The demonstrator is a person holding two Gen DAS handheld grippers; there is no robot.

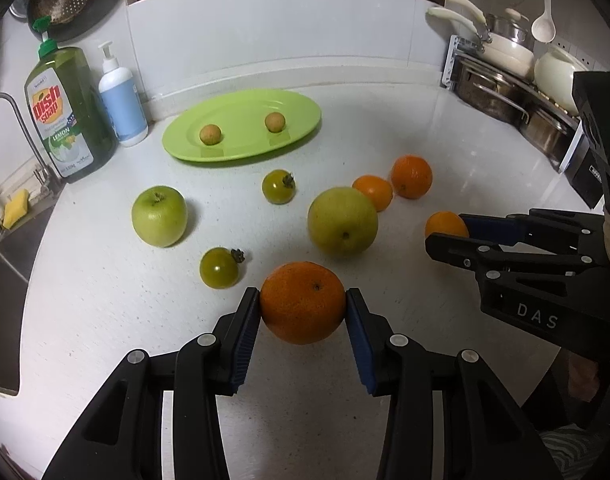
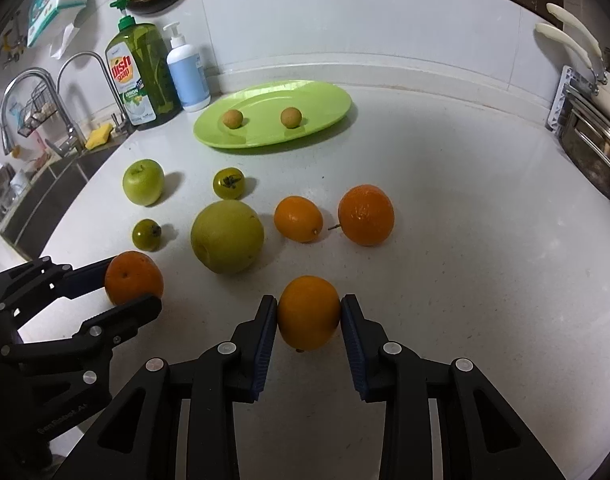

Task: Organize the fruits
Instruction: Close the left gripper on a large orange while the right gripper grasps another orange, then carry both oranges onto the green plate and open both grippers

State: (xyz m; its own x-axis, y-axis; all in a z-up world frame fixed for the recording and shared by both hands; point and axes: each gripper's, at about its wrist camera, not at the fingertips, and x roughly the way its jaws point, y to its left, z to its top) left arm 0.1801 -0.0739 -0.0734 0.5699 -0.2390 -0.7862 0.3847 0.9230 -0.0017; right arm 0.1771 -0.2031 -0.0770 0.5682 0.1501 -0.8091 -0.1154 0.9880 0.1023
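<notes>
While each tool grips an orange, left tool (image 1: 303, 304) on the big orange (image 1: 302, 302), right tool (image 2: 309, 312) on the small orange (image 2: 309, 313), lift both straight. Carry them toward the green plate (image 1: 297, 108) at twelve o'clock, clearing the pear (image 1: 342, 222).

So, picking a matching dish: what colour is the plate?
Lime green plate, clearest in the right wrist view.

White speckled stone countertop (image 2: 465, 280) carries, ahead of the grippers: oval lime-green plastic plate (image 2: 325, 92), green apple (image 2: 143, 181), yellow-green pear (image 2: 227, 236), two oranges (image 2: 366, 215), two green tomatoes (image 2: 228, 183).
</notes>
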